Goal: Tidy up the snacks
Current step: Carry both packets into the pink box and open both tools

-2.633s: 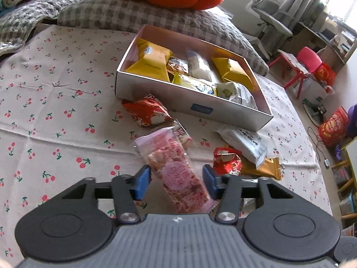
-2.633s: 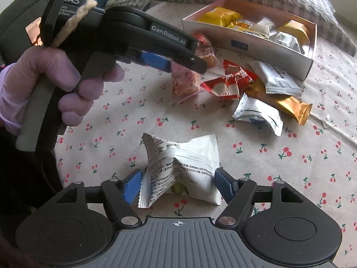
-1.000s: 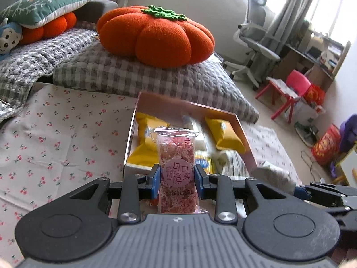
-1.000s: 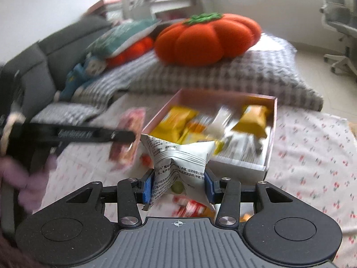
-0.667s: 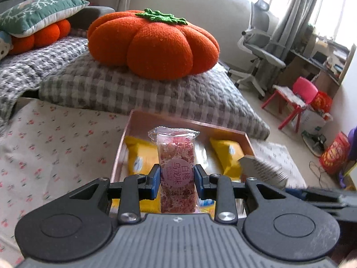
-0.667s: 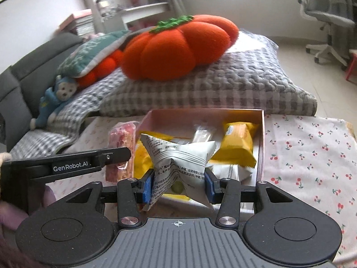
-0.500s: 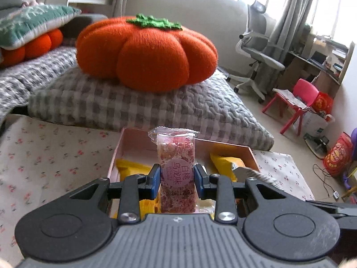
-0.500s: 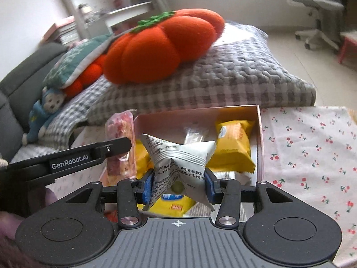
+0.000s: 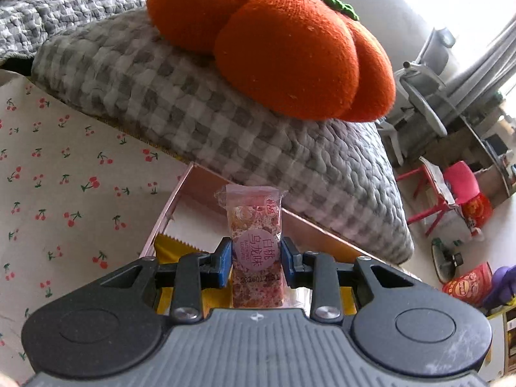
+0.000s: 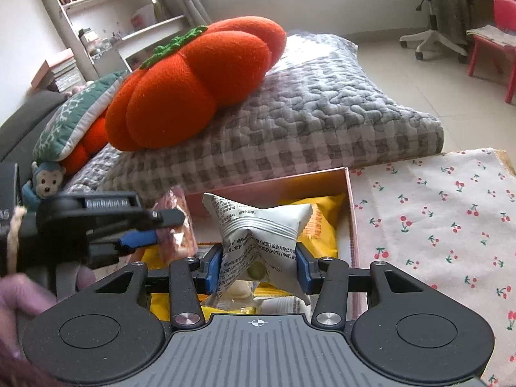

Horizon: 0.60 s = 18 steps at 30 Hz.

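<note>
Left gripper (image 9: 256, 262) clamped a pink snack bar (image 9: 256, 248); right gripper (image 10: 254, 272) clamped a white packet (image 10: 258, 235) — both over the pink box (image 10: 350, 193). Risk: simultaneous release crowding, packets spilling over the rim.

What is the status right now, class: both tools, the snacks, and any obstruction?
Left tool shut on pink snack bar. Right tool shut on white packet. Both over the box, already holding yellow packets. No obstruction seen.
</note>
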Tool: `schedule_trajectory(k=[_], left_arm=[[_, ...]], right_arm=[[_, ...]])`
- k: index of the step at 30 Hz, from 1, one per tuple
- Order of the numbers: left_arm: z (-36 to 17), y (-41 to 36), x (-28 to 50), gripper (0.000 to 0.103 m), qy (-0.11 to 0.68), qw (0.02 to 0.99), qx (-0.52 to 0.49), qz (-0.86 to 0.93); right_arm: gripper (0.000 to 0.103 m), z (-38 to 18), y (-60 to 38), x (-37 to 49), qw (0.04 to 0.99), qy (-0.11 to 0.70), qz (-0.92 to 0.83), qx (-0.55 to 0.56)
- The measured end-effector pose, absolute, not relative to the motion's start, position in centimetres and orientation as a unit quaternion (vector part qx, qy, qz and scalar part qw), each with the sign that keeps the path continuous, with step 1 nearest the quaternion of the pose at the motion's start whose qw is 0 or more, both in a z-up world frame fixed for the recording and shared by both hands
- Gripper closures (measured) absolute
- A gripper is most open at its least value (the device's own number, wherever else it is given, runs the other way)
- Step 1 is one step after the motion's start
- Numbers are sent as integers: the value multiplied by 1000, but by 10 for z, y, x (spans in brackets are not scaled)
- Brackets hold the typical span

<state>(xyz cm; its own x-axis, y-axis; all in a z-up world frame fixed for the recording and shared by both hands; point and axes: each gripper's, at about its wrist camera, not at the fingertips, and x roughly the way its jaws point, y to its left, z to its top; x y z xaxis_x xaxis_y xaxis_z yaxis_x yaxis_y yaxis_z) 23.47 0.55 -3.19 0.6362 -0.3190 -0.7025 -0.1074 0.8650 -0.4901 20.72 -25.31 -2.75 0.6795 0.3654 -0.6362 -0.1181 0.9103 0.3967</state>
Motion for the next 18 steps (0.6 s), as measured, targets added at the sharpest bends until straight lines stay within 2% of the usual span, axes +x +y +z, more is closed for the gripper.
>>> schedule_trajectory(k=[8,10,13,17,18], left_arm=[[-33,2,237,74,404,877,-248,-71],[-33,3,235,59,399,878,-248,-89],[-30,1,232,50,397,887,-220,-89],[-28,-1,227,44,403,887,-206,-93],[-26,-1,224,41,403,887,-202,-95]], right_arm=[[57,-30,-245,210,903,379,134,153],[52,-30,-247,209,904,375,135,156],[37,-28,-249,207,903,372,141,163],[33,-21,-250,204,902,371,143,166],[30,-19,-250,203,901,371,145,170]])
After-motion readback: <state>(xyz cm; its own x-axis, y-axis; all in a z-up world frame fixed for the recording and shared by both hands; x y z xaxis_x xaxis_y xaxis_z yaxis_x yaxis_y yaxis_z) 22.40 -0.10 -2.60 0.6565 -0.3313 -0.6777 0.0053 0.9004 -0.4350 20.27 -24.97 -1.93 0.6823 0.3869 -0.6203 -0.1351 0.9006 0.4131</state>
